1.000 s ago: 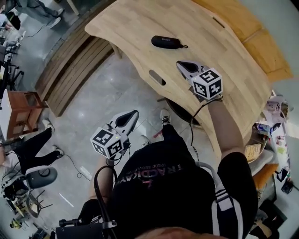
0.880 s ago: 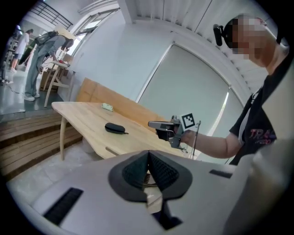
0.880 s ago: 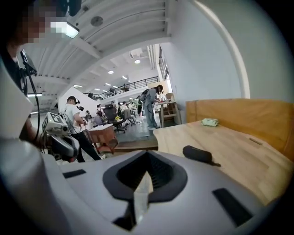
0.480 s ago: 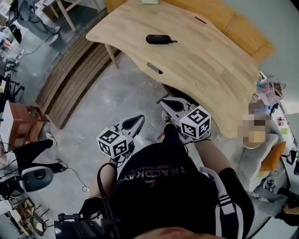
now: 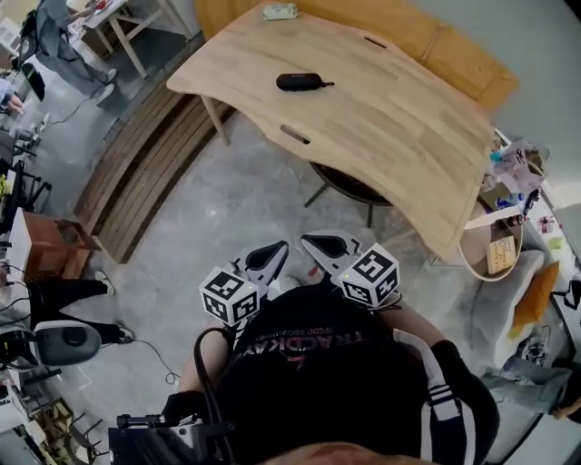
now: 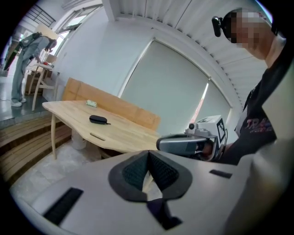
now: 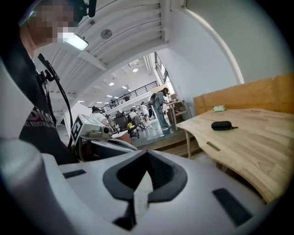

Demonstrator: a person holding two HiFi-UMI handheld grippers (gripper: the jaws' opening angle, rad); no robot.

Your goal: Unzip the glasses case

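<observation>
Both jaw pairs closed, empty: left gripper [image 5: 272,254] beside right gripper [image 5: 318,244]; glasses case [image 5: 300,82] well ahead of them, on table [image 5: 399,127].

Pale, smooth, matt wood table [image 5: 390,127]; matt black glasses case [image 5: 300,82]; mottled grey concrete floor [image 5: 236,200]

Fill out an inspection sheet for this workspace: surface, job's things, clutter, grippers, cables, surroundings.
Surface: wooden table, mostly bare.
Job's things: black glasses case lies flat on the table's far left part; at this range I cannot tell whether the zip is closed.
Clutter: one small pale item at the table's far edge.
Grippers: left gripper and right gripper both shut and empty, held side by side near the person's body, well short of the table.
Cables: black cable loops by the person's left side.
Surroundings: concrete floor, slatted wooden platform, cluttered small round table.
</observation>
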